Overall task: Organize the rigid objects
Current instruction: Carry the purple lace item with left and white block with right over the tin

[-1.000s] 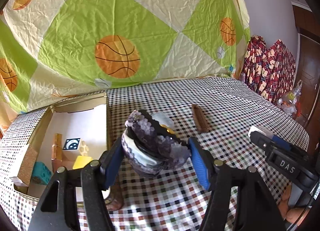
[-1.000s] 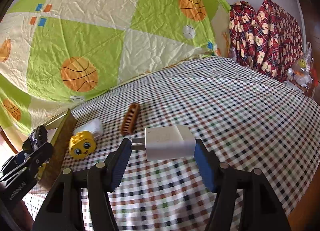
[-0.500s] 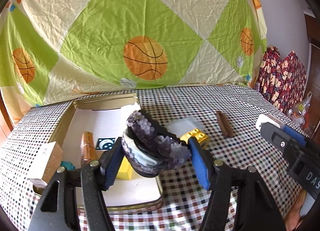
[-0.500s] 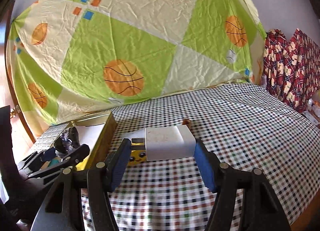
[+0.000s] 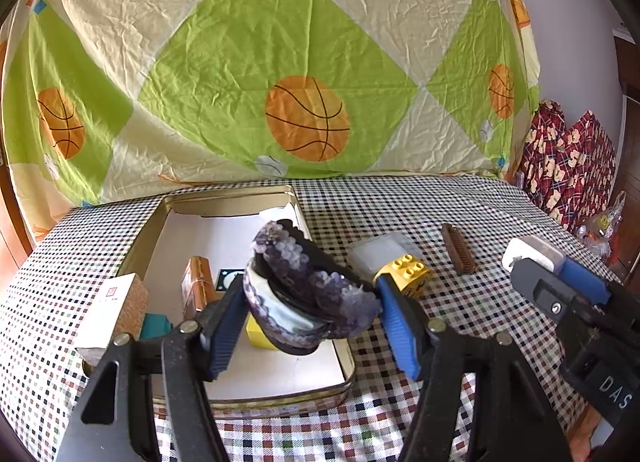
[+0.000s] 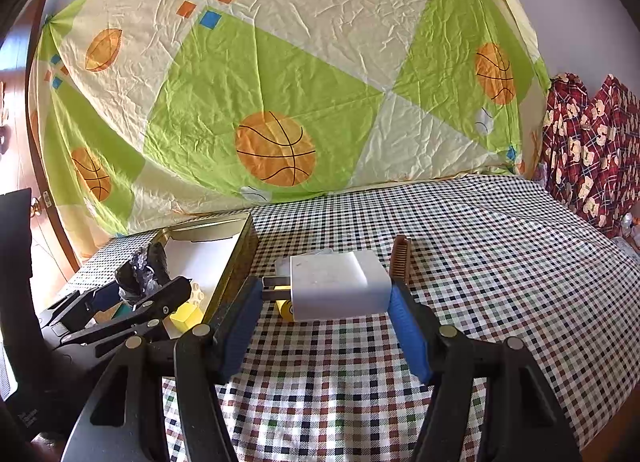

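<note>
My left gripper [image 5: 312, 318] is shut on a purple and white geode stone [image 5: 304, 294] and holds it above the right part of the open gold tin [image 5: 224, 198]. My right gripper [image 6: 324, 314] is shut on a white plug charger [image 6: 338, 286] and holds it above the checked cloth, right of the tin [image 6: 236, 254]. The charger also shows in the left wrist view [image 5: 532, 252]. The tin holds a brown block [image 5: 196, 286], a yellow block [image 5: 258, 336], a teal piece [image 5: 156, 324] and a cork-sided box [image 5: 116, 310].
On the checked tablecloth [image 5: 460, 202] right of the tin lie a yellow toy brick [image 5: 406, 268], a clear plastic box [image 5: 380, 248] and a brown comb [image 5: 458, 248]. A basketball-print sheet [image 5: 304, 62] hangs behind. Red patterned fabric [image 5: 572, 158] lies at the far right.
Both grippers have pulled back and swung left. The left gripper now holds the stone over the tin. The right gripper with the charger now faces the tin and comb.
</note>
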